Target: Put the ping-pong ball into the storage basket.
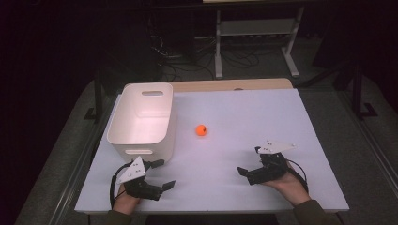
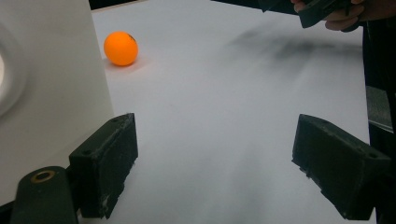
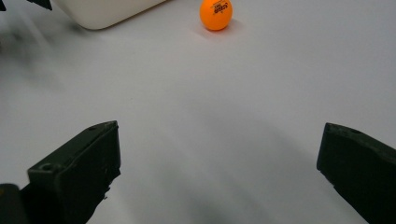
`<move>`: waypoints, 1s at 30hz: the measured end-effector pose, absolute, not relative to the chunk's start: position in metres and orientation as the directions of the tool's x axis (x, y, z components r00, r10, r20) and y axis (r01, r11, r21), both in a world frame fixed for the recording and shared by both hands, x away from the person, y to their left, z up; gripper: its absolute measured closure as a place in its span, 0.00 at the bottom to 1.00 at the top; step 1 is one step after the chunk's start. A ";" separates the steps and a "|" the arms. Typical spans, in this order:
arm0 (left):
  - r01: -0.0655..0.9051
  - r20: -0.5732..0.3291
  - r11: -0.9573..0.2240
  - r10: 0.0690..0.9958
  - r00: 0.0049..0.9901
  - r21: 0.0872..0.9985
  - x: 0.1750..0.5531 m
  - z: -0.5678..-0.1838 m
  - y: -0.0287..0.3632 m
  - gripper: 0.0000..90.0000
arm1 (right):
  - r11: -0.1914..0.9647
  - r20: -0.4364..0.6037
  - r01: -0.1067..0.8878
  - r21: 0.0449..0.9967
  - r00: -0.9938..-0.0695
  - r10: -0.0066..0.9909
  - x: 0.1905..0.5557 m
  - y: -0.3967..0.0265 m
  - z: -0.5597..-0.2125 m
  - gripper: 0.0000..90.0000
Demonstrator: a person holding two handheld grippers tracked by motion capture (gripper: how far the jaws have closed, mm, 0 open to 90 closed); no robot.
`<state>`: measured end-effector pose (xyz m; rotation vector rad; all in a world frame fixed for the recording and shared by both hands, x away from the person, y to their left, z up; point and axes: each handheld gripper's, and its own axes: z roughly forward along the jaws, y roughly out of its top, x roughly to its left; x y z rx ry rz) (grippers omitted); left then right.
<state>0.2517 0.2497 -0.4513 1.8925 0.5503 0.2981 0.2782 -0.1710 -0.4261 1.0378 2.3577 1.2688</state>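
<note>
An orange ball (image 1: 201, 130) lies on the white table top (image 1: 253, 112), just right of an empty white bin (image 1: 141, 119) with handle slots. My left gripper (image 1: 164, 173) rests at the front left below the bin, open and empty. In the left gripper view the ball (image 2: 121, 48) sits far ahead by the bin wall (image 2: 46, 93), well beyond the left gripper (image 2: 219, 163). My right gripper (image 1: 249, 161) is at the front right, open with nothing between its jaws. In the right gripper view the ball (image 3: 215, 14) is far ahead of the right gripper (image 3: 217, 172), beside the bin (image 3: 107, 9).
Bare wood of the table (image 1: 234, 85) shows along its far edge. Behind it stand a white metal frame (image 1: 256, 33) and cables (image 1: 178, 56) on a dark floor. A hand holding the right gripper (image 2: 322, 9) appears at the top of the left gripper view.
</note>
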 end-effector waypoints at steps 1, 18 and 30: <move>0.233 -0.051 -0.302 0.506 0.861 0.924 0.252 -0.451 0.250 0.16 | 0.360 0.095 0.465 0.809 -0.707 0.701 0.278 -0.171 -0.426 0.00; 0.230 -0.050 -0.302 0.505 0.862 0.925 0.251 -0.451 0.250 0.16 | 0.372 0.094 0.464 0.804 -0.717 0.691 0.287 -0.161 -0.424 0.00; 0.232 -0.051 -0.303 0.505 0.861 0.924 0.252 -0.451 0.250 0.16 | 0.376 0.095 0.463 0.802 -0.722 0.686 0.292 -0.157 -0.424 0.00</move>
